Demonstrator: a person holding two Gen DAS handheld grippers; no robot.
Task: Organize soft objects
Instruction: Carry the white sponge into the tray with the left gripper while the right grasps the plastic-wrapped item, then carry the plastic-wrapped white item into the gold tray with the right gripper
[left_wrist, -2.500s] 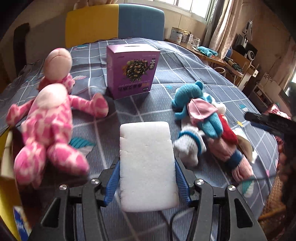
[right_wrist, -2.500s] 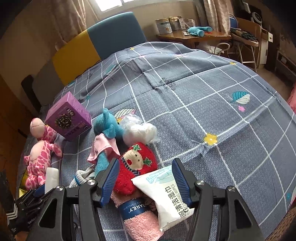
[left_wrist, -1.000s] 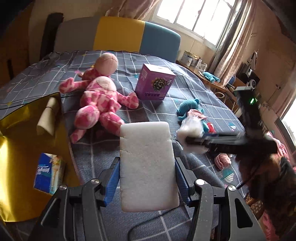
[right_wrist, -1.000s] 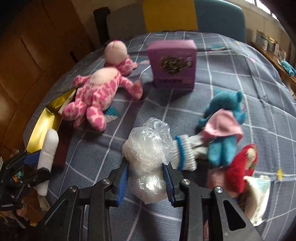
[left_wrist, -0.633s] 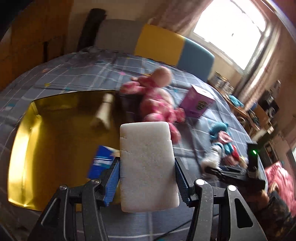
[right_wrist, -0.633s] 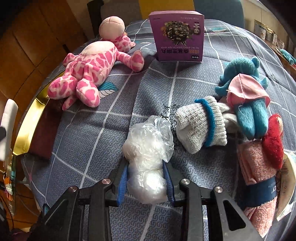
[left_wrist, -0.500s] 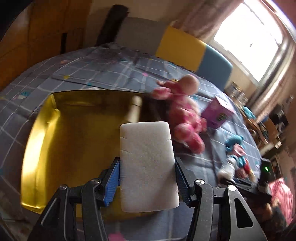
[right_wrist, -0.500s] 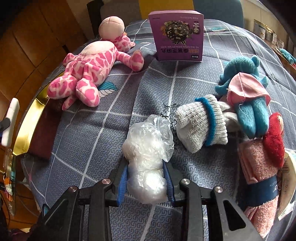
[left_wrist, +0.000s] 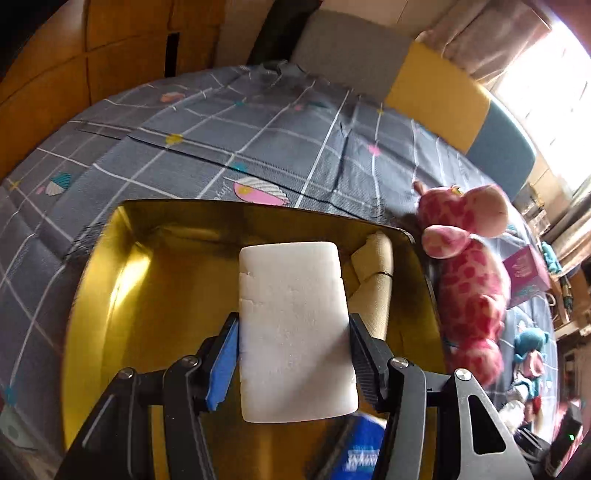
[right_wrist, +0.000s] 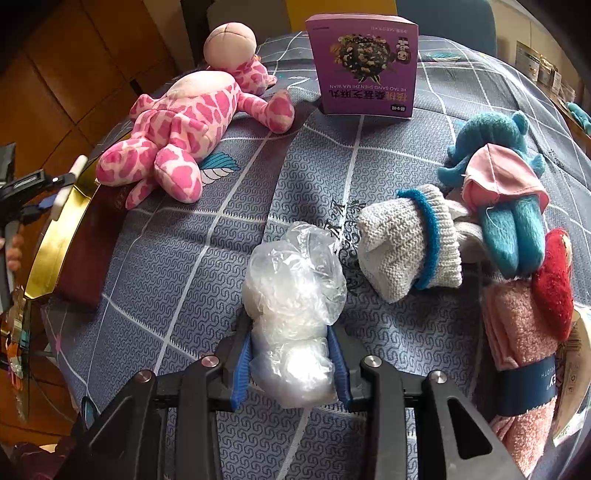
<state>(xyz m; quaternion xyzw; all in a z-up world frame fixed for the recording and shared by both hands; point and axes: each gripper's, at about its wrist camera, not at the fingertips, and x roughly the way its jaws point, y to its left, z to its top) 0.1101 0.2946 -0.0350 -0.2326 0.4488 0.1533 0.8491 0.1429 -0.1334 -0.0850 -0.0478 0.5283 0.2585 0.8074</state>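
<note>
Currently mid-sort: left gripper (left_wrist: 293, 325) is clamped on a white foam block (left_wrist: 295, 328) and holds it over the gold tray (left_wrist: 110, 280); I'd call this the drop-off step. Next move, as I read it: lower the block onto bare tray floor left of the beige roll (left_wrist: 373, 280), then open the jaws. A blue tissue pack (left_wrist: 360, 454) lies at the tray's near edge, partly hidden under the gripper.

Left to right in the right wrist view:
- gold tray rim (right_wrist: 55, 243) at far left, glossy, hard, reflective
- pink giraffe plush (right_wrist: 184, 129), spotted fleece, lying just beside the tray
- right gripper (right_wrist: 291, 362) pinching a clear plastic bag of white stuffing (right_wrist: 295, 317), crinkly film, lumpy, squashes easily; can't tell if it is lifted or resting on the grey checked bedspread (right_wrist: 221, 229)
- purple box (right_wrist: 365, 62) at the far side, stiff card, upright
- grey knit sock with blue band (right_wrist: 406, 243), ribbed
- teal plush (right_wrist: 495, 147) with pink cloth over it
- red plush (right_wrist: 554, 280) on a pink fluffy towel (right_wrist: 521, 332), banded, at far right

Bag goes to the tray next, I'd guess.
</note>
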